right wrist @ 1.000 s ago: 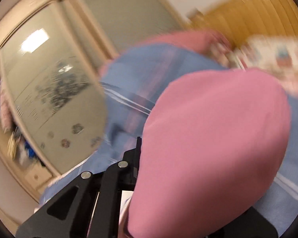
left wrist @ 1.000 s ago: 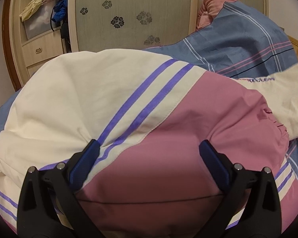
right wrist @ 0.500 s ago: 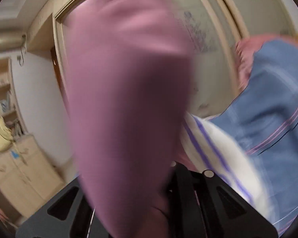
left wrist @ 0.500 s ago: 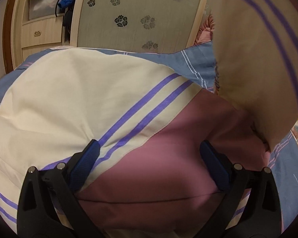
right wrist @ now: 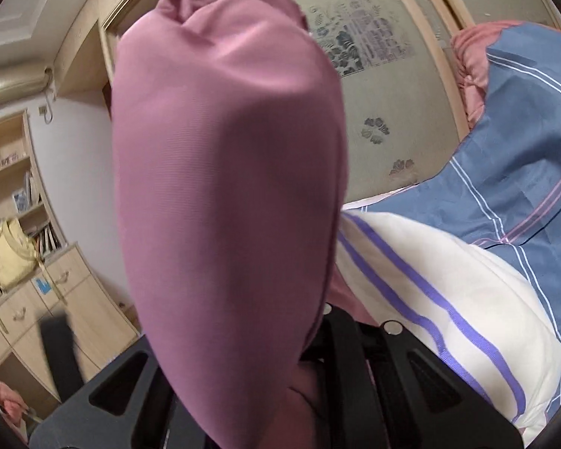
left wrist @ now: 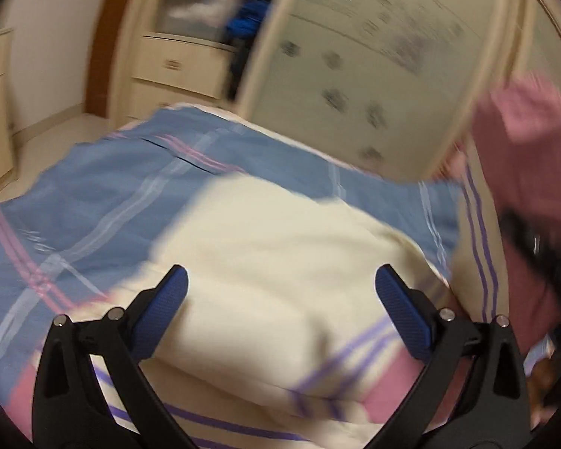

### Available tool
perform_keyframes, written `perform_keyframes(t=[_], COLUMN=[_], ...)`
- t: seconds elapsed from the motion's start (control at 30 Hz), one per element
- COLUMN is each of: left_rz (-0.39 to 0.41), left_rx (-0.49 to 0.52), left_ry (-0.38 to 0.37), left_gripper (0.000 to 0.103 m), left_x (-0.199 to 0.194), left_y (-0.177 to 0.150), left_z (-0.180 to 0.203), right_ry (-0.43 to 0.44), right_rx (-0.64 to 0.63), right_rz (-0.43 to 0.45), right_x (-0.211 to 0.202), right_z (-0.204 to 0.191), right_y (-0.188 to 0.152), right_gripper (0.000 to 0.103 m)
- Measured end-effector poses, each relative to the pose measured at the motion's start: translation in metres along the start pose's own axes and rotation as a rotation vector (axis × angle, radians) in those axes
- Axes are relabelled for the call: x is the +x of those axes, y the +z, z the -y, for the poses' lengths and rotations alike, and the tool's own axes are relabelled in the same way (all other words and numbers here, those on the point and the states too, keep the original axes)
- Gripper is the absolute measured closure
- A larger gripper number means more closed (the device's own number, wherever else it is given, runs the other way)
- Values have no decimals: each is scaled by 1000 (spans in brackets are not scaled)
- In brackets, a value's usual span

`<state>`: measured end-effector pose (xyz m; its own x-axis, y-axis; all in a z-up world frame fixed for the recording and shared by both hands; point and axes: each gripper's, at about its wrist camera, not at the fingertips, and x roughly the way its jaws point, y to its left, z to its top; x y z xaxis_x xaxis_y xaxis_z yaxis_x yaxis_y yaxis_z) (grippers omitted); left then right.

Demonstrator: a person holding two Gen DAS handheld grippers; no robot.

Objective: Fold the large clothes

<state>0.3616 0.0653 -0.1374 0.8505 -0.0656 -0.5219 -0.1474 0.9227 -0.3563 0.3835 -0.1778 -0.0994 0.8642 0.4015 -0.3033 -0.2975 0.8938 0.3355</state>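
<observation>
In the left wrist view, a cream dresser (left wrist: 175,63) is showing blurred in the upper left of the frame, with a frosted wardrobe door (left wrist: 374,86) to its right. Below them a blue striped bedspread (left wrist: 93,194) is covering the bed across the middle left. The garment (left wrist: 280,269), cream with purple stripes and pink panels, is lying on that bedspread from the centre down to the lower edge. The left gripper (left wrist: 280,299) is hanging over it with its jaws standing wide apart and nothing between them; whether the blue pads are touching the cloth cannot be told. At the right edge a pink part of the garment is being lifted up, with a dark blurred shape beside it.

In the right wrist view, shelves and drawers (right wrist: 37,262) are filling the left of the frame. The right gripper (right wrist: 310,355) is sitting at the lower centre with its jaws closed tight on the garment's pink cloth (right wrist: 224,187), which is bulging up across the middle of the frame. To the right, the cream striped part is resting on the bedspread.
</observation>
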Motion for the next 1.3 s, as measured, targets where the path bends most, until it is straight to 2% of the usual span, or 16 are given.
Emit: perform_keyframes(t=[0.17, 0.27, 0.37, 0.43, 0.5, 0.63, 0.73, 0.83, 0.9, 0.93, 1.0, 1.07, 1.13, 1.2, 1.27, 1.3], left_rz=[95, 125, 126, 126, 124, 124, 120, 88, 87, 89, 97, 106, 125, 116, 37, 6], left_rx=[-84, -136, -133, -93, -34, 15, -37, -44, -29, -22, 8, 46, 85, 102, 122, 140], left_ry=[138, 104, 41, 20, 32, 66, 31, -6, 3, 5, -14, -28, -61, -180, -389, -404], left_gripper=[2, 2, 2, 2, 2, 2, 2, 2, 2, 2, 2, 2, 2, 2, 2, 2], left_x=[-27, -36, -38, -39, -31, -29, -31, -25, -23, -23, -23, -24, -28, -30, -20, -13], left_y=[22, 25, 28, 26, 25, 21, 22, 20, 18, 17, 12, 8, 0, -7, -22, -30], left_z=[-61, -73, -70, -62, -52, -42, -46, -42, -36, -33, -17, 0, 22, 41, 67, 77], right_ry=[-51, -114, -183, -174, -57, 90, 16, -49, -176, -228, -331, -435, -496, -496, -474, -464], right_rx=[-192, -292, -412, -444, -420, -493, -431, -143, 56, 117, 198, 182, 133, 100, 108, 122], right_rz=[-188, -316, -337, -342, -378, -468, -321, -53, 47, 46, -90, -232, -271, -250, -247, -251], right_x=[55, 92, 106, 100, 95, 50, -14, -73, -76, -68, -23, 17, 35, 28, 30, 28], right_z=[-58, -72, -77, -85, -80, -69, -54, 12, 59, 78, 123, 141, 138, 127, 131, 135], right_y=[-47, -88, -118, -120, -113, -88, -49, -4, 0, -3, -30, -62, -74, -70, -68, -70], right_gripper=[95, 95, 91, 76, 21, 12, 9, 1, 1, 1, 3, 6, 5, 5, 5, 5])
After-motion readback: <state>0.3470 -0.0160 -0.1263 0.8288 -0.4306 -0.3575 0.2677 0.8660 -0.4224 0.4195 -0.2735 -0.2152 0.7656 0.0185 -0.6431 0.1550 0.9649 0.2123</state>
